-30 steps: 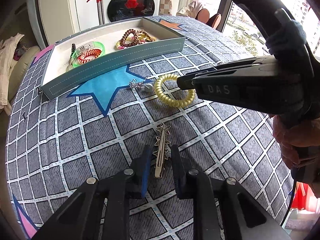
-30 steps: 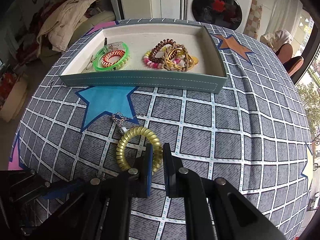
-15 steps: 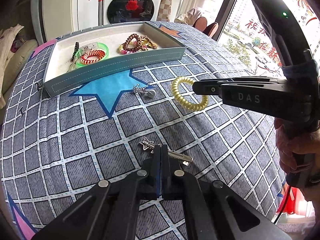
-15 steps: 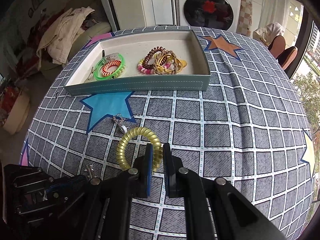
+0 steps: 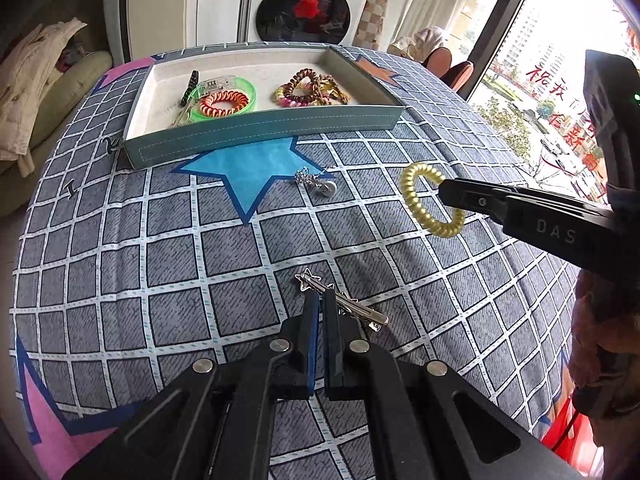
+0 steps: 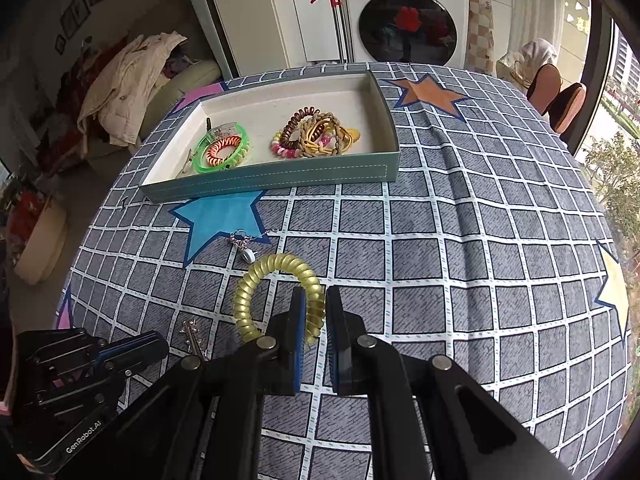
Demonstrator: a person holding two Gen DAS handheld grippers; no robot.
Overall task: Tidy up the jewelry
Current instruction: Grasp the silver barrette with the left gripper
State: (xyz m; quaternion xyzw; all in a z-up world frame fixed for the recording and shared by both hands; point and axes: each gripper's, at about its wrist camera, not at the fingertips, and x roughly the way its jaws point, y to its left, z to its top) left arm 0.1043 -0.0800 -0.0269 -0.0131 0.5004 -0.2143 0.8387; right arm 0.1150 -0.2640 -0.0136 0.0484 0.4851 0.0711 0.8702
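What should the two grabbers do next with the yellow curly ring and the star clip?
Probably carry both toward the tray: the right gripper already pinches the yellow coil tie, and the left gripper grips the star clip.

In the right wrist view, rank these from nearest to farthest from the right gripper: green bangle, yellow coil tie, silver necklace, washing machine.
1. yellow coil tie, held in the right gripper.
2. silver necklace, just ahead on the cloth, slightly left.
3. green bangle, in the tray's left part.
4. washing machine, beyond the table.

A home: washing machine point(image 6: 406, 20) (front-loading), clothes heaped on a sofa point(image 6: 132, 76), cloth-covered table point(image 6: 480, 240).
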